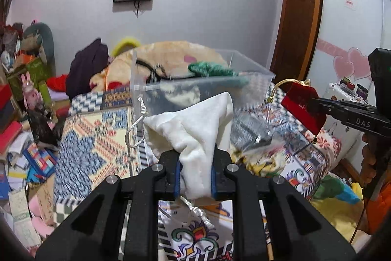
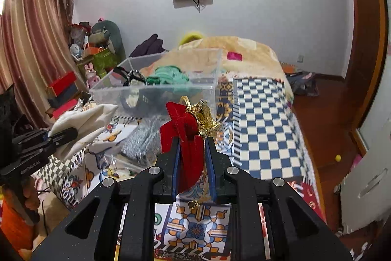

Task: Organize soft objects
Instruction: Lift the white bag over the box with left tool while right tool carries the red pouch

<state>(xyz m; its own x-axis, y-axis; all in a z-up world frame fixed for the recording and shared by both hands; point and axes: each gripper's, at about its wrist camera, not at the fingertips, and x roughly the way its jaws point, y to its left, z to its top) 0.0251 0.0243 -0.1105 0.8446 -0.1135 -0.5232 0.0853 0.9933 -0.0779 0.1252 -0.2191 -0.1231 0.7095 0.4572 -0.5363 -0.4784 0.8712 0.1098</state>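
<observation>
My left gripper [image 1: 195,163] is shut on a white drawstring pouch [image 1: 193,133] and holds it above the bed, just in front of a clear plastic bin [image 1: 254,85]. The pouch also shows in the right wrist view [image 2: 83,121]. My right gripper [image 2: 193,151] is shut on a red velvet pouch with gold cord [image 2: 185,129]; in the left wrist view it [image 1: 303,107] hangs to the right of the bin. The bin [image 2: 110,92] holds a green knit item [image 2: 171,76] and a black-and-white item [image 2: 133,77].
The bed carries a patterned quilt [image 2: 259,119], a grey knit piece [image 2: 144,141], a clear bag [image 1: 256,136] and a peach blanket [image 1: 171,55]. Boxes, toys and papers [image 1: 22,138] pile up at the left. A wooden floor [image 2: 322,119] lies to the right.
</observation>
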